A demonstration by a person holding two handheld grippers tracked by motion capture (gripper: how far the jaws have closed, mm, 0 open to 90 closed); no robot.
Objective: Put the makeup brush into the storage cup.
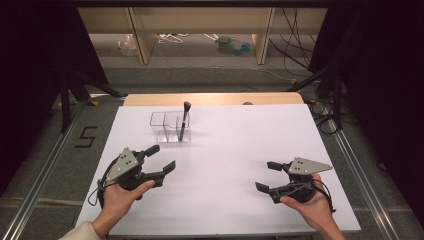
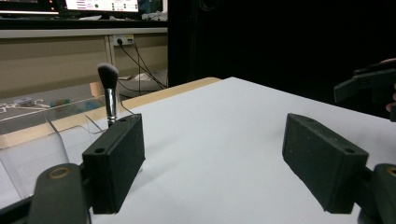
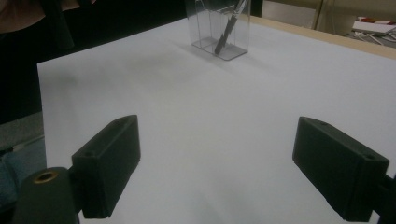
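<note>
Your left gripper point(image 1: 161, 159) sits over the near-left part of the white table point(image 1: 230, 150), held in your left hand point(image 1: 120, 197), with its 2 jaws spread wide and nothing between them. Your right gripper point(image 1: 266, 176) is over the near-right part, in your right hand point(image 1: 312, 207), jaws just as wide apart and also empty. The 2 grippers point inward toward each other and are well apart.

The makeup brush point(image 1: 184, 120) stands bristles-up, slightly tilted, in the right-hand compartment of the clear organizer point(image 1: 165, 125), which rests on the far half of the table, left of centre. It lies well beyond both grippers: ahead and a little right of your left gripper, and far ahead and left of your right one.

In the left gripper view the brush point(image 2: 109, 91) rises just behind the left jaw, with the clear wall of the organizer point(image 2: 56, 140) beside it. In the right gripper view the organizer point(image 3: 219, 28) stands far ahead, between the jaws' lines, with the brush handle point(image 3: 229, 28) leaning inside.
</note>
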